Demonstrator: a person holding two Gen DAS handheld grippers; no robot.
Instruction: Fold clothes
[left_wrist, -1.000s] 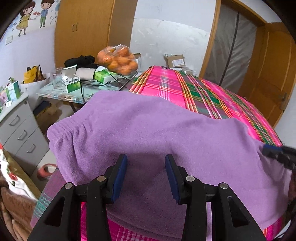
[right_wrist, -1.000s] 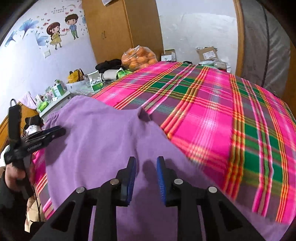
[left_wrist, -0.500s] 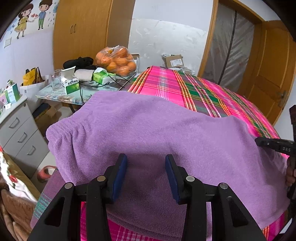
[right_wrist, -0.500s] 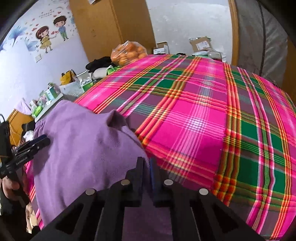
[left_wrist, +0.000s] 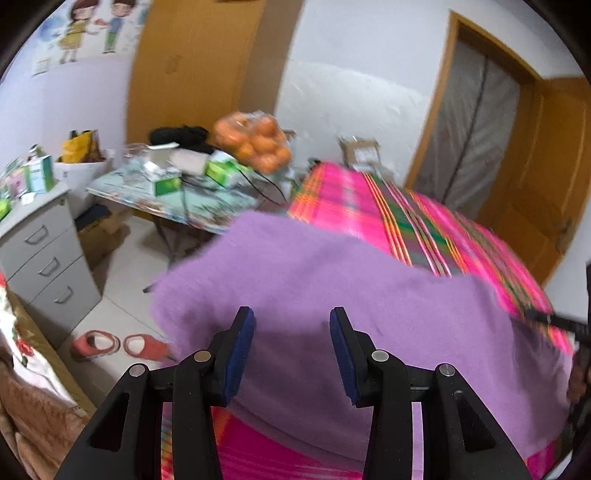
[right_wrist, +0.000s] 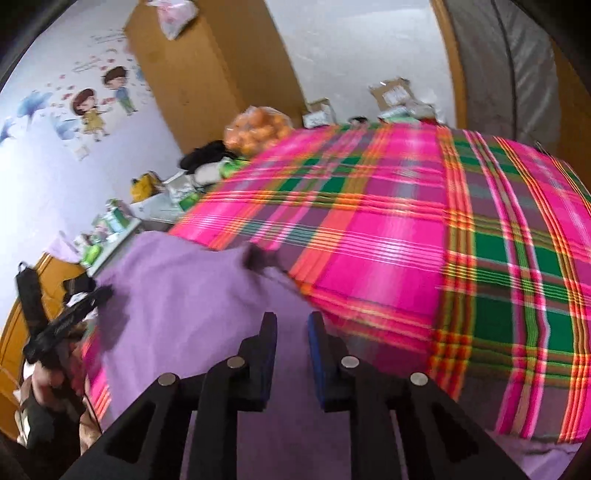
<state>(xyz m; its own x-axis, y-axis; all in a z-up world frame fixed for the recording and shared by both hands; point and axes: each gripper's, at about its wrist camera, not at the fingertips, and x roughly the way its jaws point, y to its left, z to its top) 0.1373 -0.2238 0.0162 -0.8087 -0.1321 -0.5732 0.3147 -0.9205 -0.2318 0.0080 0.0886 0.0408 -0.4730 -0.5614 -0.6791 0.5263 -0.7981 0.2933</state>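
Both spread and gripping nothing, left gripper (left_wrist: 291, 345) and right gripper (right_wrist: 291, 349) hover over the soft, floppy purple garment (left_wrist: 369, 314), best pinched at its edges ahead.

motion blurs the purple garment (left_wrist: 332, 302); picture edges crop the plaid cloth (right_wrist: 480, 258).

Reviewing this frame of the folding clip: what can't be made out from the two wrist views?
- Purple garment: its type is unclear; its near edge is hidden behind the left gripper in the left view and behind the right gripper in the right view.
- Boxes on the side table: labels unreadable, motion blur, left view.
- Whether either gripper touches the cloth: cannot tell, both views.
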